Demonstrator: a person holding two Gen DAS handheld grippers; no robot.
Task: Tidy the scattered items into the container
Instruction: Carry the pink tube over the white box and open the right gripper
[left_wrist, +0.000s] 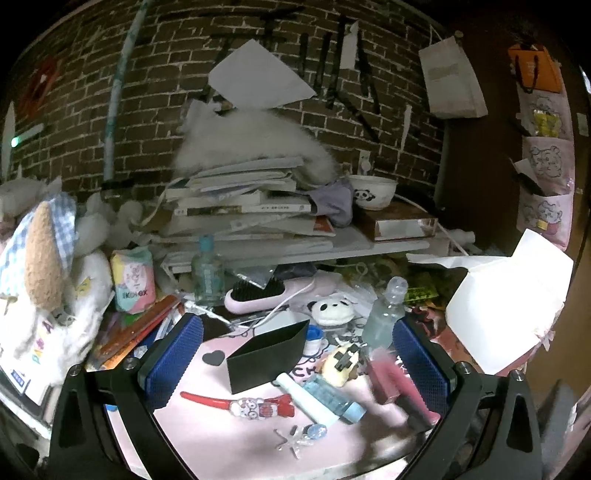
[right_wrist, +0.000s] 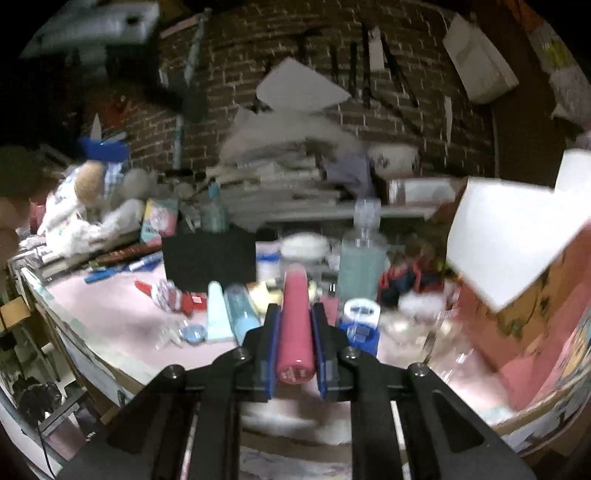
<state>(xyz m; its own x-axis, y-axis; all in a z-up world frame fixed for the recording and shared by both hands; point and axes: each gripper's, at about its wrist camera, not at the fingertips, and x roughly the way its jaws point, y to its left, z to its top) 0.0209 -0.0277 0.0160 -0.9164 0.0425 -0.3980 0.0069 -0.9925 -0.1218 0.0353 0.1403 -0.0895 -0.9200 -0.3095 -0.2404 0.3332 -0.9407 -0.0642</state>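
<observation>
The black open-topped container (left_wrist: 266, 354) stands on the pink mat (left_wrist: 221, 435), between the wide-apart blue pads (left_wrist: 173, 358) of my left gripper (left_wrist: 295, 356), which is open and holds nothing. My right gripper (right_wrist: 295, 312) is shut on a pink tube (right_wrist: 295, 332), held lengthwise between its pads just above the mat. In the left wrist view that pink tube (left_wrist: 391, 373) shows blurred to the right of the container. A red hair clip (left_wrist: 236, 404), a white tube (left_wrist: 306, 400), a pale blue bottle (left_wrist: 334, 400) and a clear star hairpin (left_wrist: 295, 437) lie in front of the container (right_wrist: 208, 258).
A clear bottle (left_wrist: 384, 314), a panda plush (left_wrist: 332, 310), a pink hairbrush (left_wrist: 266, 295) and a cable sit behind the container. Books pile up on a shelf (left_wrist: 258, 221) at the back. Soft toys (left_wrist: 48, 258) crowd the left, a white paper bag (left_wrist: 506, 306) the right.
</observation>
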